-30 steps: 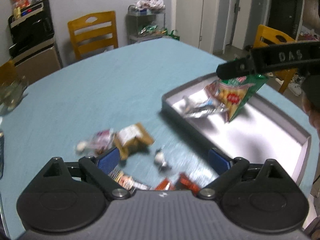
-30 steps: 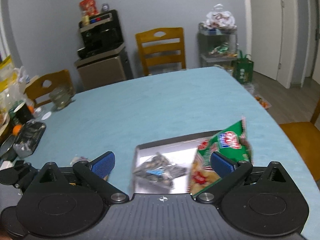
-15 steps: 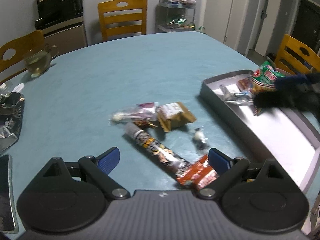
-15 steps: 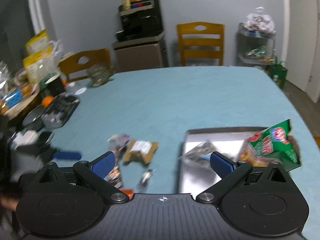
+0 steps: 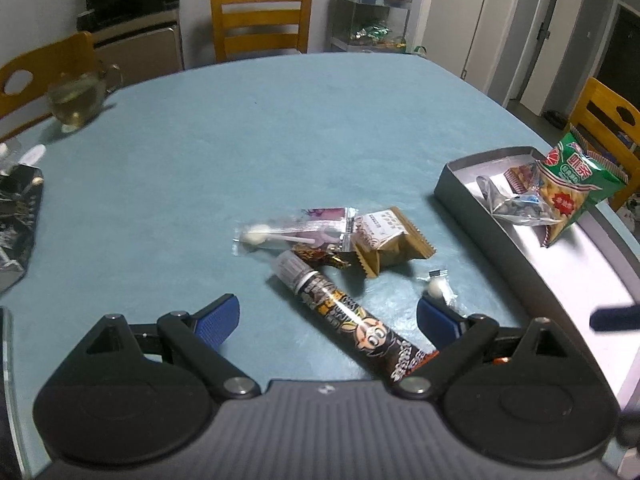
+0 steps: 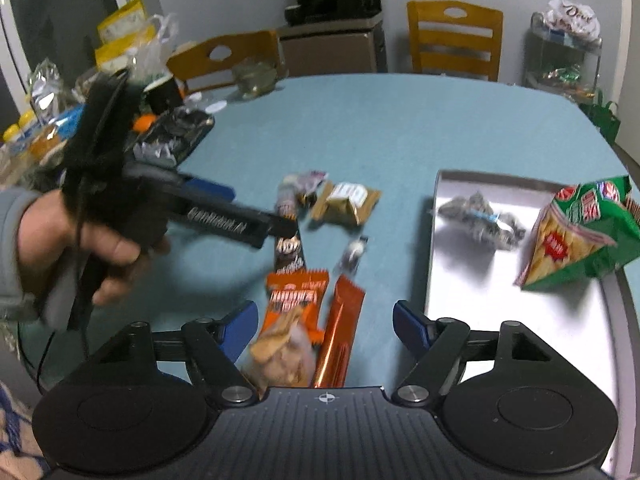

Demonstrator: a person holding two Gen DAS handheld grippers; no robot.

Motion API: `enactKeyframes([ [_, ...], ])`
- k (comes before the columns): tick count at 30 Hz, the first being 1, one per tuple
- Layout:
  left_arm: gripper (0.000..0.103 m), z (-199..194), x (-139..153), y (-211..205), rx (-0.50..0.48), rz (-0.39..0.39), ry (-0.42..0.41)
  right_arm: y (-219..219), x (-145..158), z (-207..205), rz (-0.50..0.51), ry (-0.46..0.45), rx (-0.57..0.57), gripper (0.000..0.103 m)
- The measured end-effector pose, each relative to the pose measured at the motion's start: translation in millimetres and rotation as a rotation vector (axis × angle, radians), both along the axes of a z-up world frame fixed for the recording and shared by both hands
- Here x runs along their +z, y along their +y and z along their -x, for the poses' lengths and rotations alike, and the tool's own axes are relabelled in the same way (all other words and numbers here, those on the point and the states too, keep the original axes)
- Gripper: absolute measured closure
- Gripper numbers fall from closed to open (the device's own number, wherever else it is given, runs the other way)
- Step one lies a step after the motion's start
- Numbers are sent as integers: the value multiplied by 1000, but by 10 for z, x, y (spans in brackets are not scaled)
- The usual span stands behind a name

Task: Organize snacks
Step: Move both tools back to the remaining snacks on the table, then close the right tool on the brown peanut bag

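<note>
My left gripper (image 5: 328,316) is open and empty, low over a long dark snack stick (image 5: 344,316) on the blue table. Beyond it lie a lollipop in clear wrap (image 5: 292,232), a brown biscuit pack (image 5: 388,240) and a small wrapped candy (image 5: 436,286). The silver tray (image 5: 452,192) at right holds a green chip bag (image 5: 572,184) and a silvery packet (image 5: 516,204). My right gripper (image 6: 326,326) is open and empty above two orange snack packs (image 6: 296,308). The tray (image 6: 440,240) and chip bag (image 6: 580,232) show at its right. The left gripper (image 6: 256,216) shows there at left, held by a hand.
A glass mug (image 5: 76,100) and a dark foil bag (image 5: 16,216) sit at the table's far left. Wooden chairs (image 5: 260,20) stand around the table. Cluttered bags and bottles (image 6: 60,112) crowd the left side. A shelf with snacks (image 5: 372,24) stands behind.
My right gripper let go of the green chip bag in the tray and swung left over the orange packs. My left gripper moved in low over the loose snacks.
</note>
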State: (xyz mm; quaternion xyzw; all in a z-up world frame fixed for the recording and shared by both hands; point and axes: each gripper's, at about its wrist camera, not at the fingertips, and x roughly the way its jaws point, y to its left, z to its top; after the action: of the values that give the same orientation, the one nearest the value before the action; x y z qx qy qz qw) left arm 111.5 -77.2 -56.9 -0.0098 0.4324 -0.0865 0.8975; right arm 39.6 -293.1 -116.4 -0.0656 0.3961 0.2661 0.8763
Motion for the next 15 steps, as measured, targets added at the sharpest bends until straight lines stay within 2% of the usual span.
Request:
enactKeyframes([
  [8, 7, -196, -158, -82, -10, 10, 37, 154, -86, 143, 22, 22, 59, 29],
  [15, 7, -287, -223, -96, -25, 7, 47, 312, -200, 148, 40, 44, 99, 33],
])
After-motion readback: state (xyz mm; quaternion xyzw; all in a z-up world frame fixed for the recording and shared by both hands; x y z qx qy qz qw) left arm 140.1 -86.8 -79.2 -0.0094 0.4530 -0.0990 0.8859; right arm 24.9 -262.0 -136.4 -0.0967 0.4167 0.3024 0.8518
